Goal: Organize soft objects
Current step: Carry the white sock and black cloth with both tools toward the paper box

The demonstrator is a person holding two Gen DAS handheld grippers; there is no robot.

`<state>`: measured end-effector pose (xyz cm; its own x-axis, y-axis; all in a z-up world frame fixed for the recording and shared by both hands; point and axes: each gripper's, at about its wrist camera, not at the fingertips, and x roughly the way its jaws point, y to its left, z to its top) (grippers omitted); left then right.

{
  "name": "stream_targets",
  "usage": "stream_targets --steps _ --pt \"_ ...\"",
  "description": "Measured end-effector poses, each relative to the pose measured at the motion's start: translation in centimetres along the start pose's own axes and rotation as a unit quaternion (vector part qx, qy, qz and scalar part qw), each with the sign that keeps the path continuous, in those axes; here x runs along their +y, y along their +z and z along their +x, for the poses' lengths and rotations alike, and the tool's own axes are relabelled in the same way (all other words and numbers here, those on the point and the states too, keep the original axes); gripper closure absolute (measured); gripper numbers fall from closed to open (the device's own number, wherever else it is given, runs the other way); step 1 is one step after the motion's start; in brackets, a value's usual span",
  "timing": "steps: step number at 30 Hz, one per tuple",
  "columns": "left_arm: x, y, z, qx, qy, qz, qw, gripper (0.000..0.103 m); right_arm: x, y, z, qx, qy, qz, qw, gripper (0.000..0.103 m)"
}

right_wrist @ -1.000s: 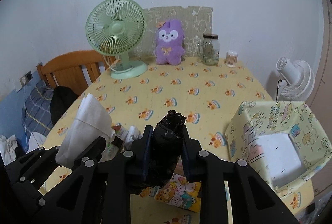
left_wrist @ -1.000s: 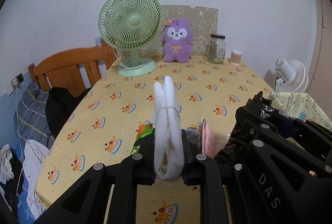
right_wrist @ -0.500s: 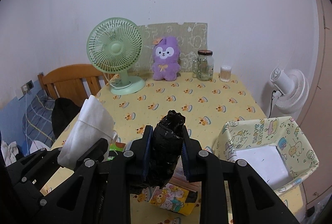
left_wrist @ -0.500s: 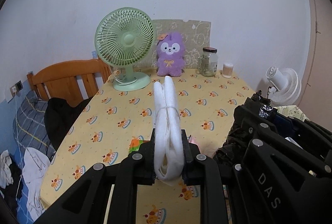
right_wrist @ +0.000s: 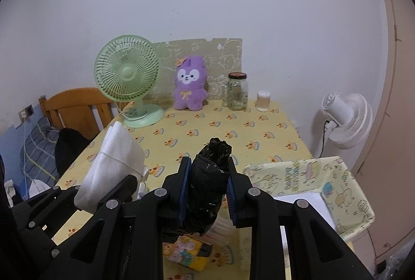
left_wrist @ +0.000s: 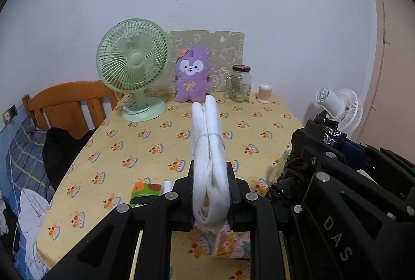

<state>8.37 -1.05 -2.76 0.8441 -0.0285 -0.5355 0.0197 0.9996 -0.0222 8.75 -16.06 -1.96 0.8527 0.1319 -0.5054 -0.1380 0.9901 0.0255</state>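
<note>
My left tool (left_wrist: 210,182) pinches a folded white cloth bundle (left_wrist: 208,150) above the desk (left_wrist: 155,140); its lower end hides small packets beneath. My right tool (right_wrist: 207,185) clamps a crumpled black bag roll (right_wrist: 208,176), blocking a patterned box (right_wrist: 324,176) corner.

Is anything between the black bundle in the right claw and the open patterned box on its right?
Nothing visible: the black bundle, clamped in the right claw, hangs above the table, and the box lies open beside it.
</note>
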Motion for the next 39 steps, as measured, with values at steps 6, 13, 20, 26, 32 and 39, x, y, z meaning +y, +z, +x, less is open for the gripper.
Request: stream_targets --steps 6,13,20,26,32,39 --pt "-1.9 0.7 0.1 -0.012 -0.013 0.009 0.9998 0.087 -2.1 0.5 -0.3 -0.012 -0.007 0.007 1.000 0.075" --pt "-4.1 1.4 0.8 -0.010 -0.021 0.026 0.9994 0.087 -4.4 0.8 -0.4 -0.022 -0.022 0.017 0.999 0.075" --pt "-6.7 1.6 1.4 -0.008 -0.038 0.033 0.9987 0.087 -7.0 1.1 -0.2 -0.017 -0.023 0.017 0.999 0.075" --pt "-9.1 1.7 2.2 -0.004 -0.056 0.038 0.9977 0.087 -9.2 1.2 -0.3 -0.024 -0.038 0.016 0.999 0.075" --pt "-11.4 1.8 3.4 0.009 -0.074 0.050 0.9960 0.087 -11.4 0.9 0.0 -0.023 -0.062 0.019 0.998 0.075" --pt "-13.7 1.8 5.5 0.033 -0.087 0.064 0.9935 0.086 -13.9 0.5 0.7 -0.029 -0.093 0.032 0.995 0.075"
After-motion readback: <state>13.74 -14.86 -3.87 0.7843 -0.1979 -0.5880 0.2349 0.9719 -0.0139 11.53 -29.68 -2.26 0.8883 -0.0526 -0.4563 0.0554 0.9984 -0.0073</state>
